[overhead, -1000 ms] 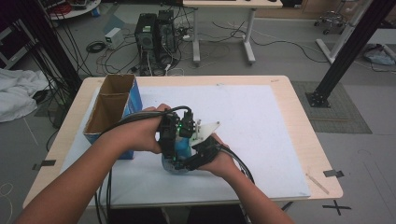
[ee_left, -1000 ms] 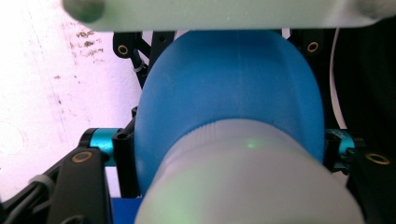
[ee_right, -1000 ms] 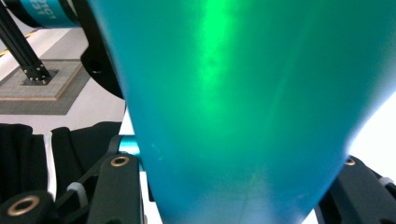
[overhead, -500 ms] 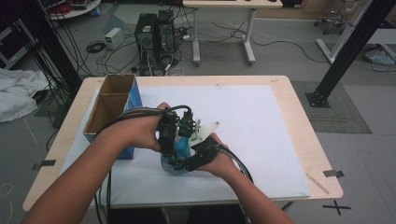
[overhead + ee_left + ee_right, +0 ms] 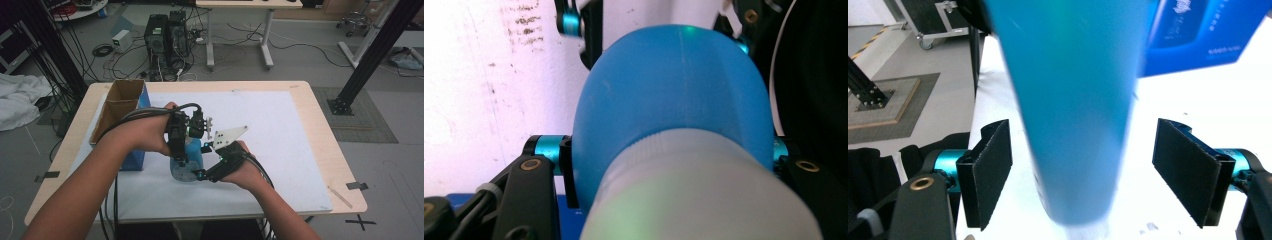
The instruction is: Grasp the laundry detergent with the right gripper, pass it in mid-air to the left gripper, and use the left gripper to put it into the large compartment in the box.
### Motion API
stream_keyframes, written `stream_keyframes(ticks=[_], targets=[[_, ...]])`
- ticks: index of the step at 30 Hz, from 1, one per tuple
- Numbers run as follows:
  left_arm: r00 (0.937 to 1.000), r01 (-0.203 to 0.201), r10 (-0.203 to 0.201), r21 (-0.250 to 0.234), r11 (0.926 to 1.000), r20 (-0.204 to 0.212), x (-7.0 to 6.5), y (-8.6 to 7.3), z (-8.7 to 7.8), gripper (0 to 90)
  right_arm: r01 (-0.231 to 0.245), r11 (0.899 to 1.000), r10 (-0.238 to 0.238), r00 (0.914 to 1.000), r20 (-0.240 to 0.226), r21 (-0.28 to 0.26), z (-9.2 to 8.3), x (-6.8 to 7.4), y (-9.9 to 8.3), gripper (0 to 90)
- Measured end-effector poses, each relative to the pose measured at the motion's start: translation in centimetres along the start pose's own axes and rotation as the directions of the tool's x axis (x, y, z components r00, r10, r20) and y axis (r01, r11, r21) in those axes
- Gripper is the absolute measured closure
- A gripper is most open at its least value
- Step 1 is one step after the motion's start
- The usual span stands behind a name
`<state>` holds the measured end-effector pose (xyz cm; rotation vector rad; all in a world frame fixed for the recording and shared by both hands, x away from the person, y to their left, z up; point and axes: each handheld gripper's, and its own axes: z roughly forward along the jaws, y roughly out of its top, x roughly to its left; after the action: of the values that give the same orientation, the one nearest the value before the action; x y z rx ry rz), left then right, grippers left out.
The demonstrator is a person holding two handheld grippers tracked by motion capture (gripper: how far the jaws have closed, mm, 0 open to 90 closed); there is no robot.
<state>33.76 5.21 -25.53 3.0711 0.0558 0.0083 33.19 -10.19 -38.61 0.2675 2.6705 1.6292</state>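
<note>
the left gripper [image 5: 669, 170] view shows its jaws clamped on the blue bottle [image 5: 674, 110] near the grey cap [image 5: 694, 190], while the right gripper [image 5: 1083, 175] view shows jaws just opened, pads [image 5: 990, 170] clear of the bottle standing between them above the tabletop [image 5: 280, 130].

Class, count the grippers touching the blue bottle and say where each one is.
1: the left gripper clamps the blue bottle near its grey cap; the right gripper stands open around it, pads apart.

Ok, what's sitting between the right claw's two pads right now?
The blue bottle, in the right gripper view. It stands clear of both pads; the right claw has just been opening off it.
</note>
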Motion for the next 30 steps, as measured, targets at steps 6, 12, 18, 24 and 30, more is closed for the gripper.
stream_keyframes(ticks=[6, 12, 18, 24, 30], targets=[[0.9992, 0.039, -0.039, -0.004, 0.9992, 0.001, 0.3, -0.6, -1.5, 40.3, -0.015, 0.997, 0.013, 0.9995, 0.028, 0.073, -1.3, -0.7, 0.0, 22.6], [0.9941, 0.107, -0.107, 0.018, 0.9941, -0.017, 0.9, -1.4, -3.2, 40.2, -0.031, 0.992, 0.024, 0.9979, 0.060, 0.126, -3.3, -1.3, 0.5, 22.6], [0.9789, 0.202, -0.202, -0.012, 0.9793, -0.028, 2.1, -2.8, -5.4, 40.2, -0.040, 0.986, 0.025, 0.9955, 0.091, 0.163, -5.2, -1.8, 1.2, 21.3], [0.9568, 0.288, -0.289, -0.029, 0.9570, -0.028, 3.2, -4.4, -8.0, 40.1, -0.053, 0.975, 0.029, 0.9929, 0.116, 0.213, -6.5, -2.3, 1.5, 18.5], [0.9154, 0.400, -0.401, -0.035, 0.9161, -0.038, 4.4, -6.0, -10.5, 40.1, -0.075, 0.958, 0.036, 0.9888, 0.145, 0.276, -7.6, -3.1, 1.9, 13.4]])
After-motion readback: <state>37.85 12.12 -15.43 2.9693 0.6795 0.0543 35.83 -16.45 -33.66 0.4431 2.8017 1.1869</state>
